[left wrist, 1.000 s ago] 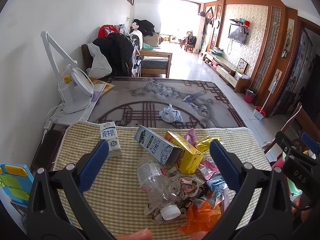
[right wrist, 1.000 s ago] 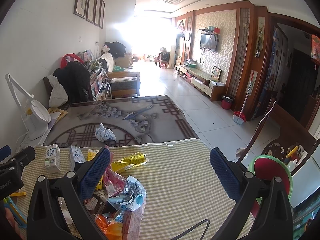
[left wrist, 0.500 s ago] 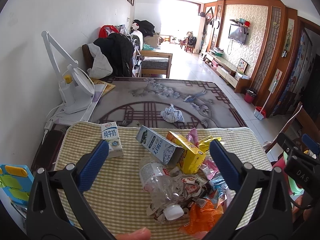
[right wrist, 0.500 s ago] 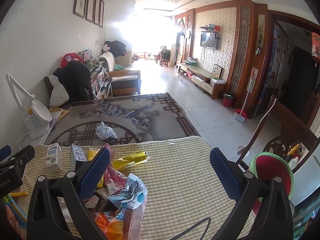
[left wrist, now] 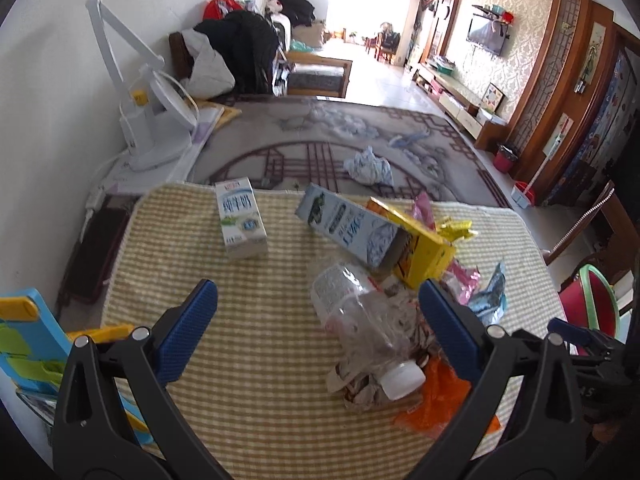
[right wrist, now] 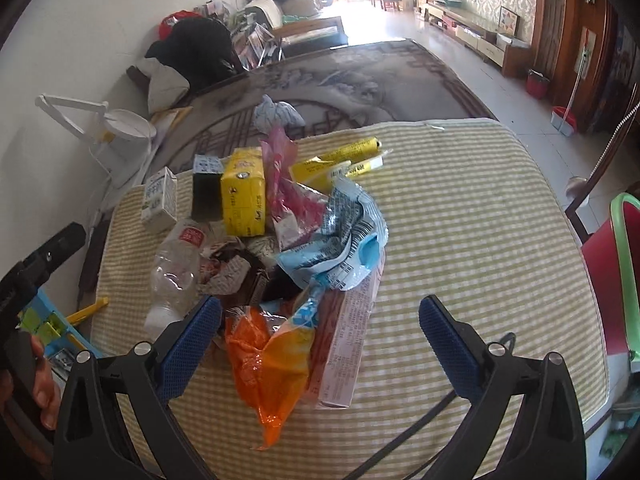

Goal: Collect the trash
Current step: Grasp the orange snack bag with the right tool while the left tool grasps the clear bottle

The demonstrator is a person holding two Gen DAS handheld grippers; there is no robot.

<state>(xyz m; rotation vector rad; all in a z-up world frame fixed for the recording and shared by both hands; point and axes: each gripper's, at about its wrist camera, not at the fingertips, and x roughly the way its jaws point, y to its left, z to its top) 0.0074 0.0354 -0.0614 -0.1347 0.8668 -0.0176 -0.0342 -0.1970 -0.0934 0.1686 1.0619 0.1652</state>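
We see our left gripper [left wrist: 318,316] low in its frame, jaws spread wide and empty above the checked cloth [left wrist: 256,360] covering the surface. Our right gripper [right wrist: 320,330] is likewise wide open and empty at the bottom of its frame. The trash sits in a pile right of centre in the left view: a crushed clear bottle [left wrist: 360,320] with a white cap lies between the left gripper's fingers, on crumpled paper, with an orange wrapper [right wrist: 264,364] at the lower edge of the pile. A blue-and-white carton [left wrist: 348,228] leans on a yellow box [left wrist: 420,252] above it. A small milk carton [left wrist: 242,220] stands apart, upper left of the pile. In the right view a blue wrapper [right wrist: 340,236] tops the pile.
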